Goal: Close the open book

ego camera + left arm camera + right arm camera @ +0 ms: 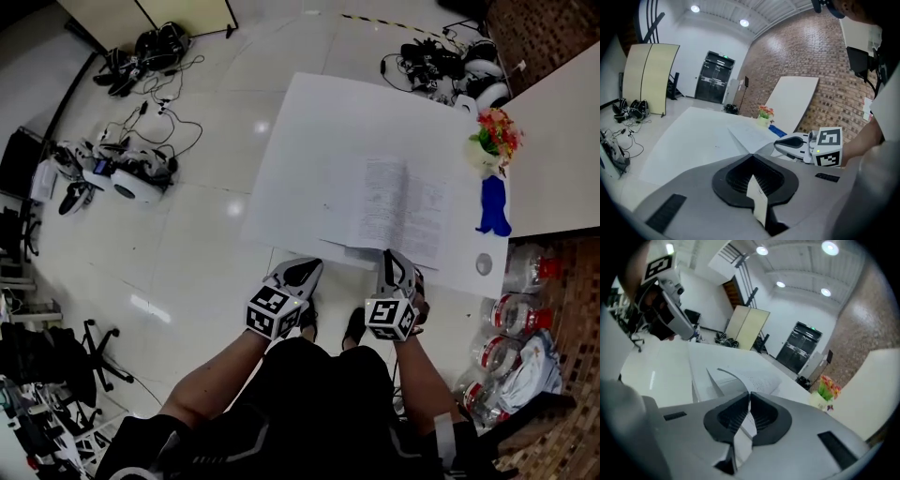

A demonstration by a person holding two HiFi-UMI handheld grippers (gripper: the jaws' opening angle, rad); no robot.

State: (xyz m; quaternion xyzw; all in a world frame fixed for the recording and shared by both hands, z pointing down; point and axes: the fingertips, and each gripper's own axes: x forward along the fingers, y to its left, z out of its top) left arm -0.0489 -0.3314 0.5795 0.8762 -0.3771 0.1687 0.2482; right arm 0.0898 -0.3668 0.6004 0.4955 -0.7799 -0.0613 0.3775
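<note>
Book (401,211) lies open, print facing up, on the right half of your white table (309,141), centre-right in the head view and close to the table's lower edge, the one nearest you. One page (740,376) curls up off the book toward your right gripper (393,257), which sits at the book's lower edge. Its jaws are pinched nearly together, with the white sheet running between them. Your left gripper (313,266) hovers just beside it to the left, at the table's edge and clear of the book. Its jaw tips meet, and a white slip (758,199) stands in the hollow behind them; you cannot tell what that slip is. Past the book, at the table's right edge, a flower pot (492,141) stands with a blue object (494,206) lying just below it. Bottles (511,314) crowd the floor at lower right, and cables (141,56) sprawl across the tiles at upper left.
</note>
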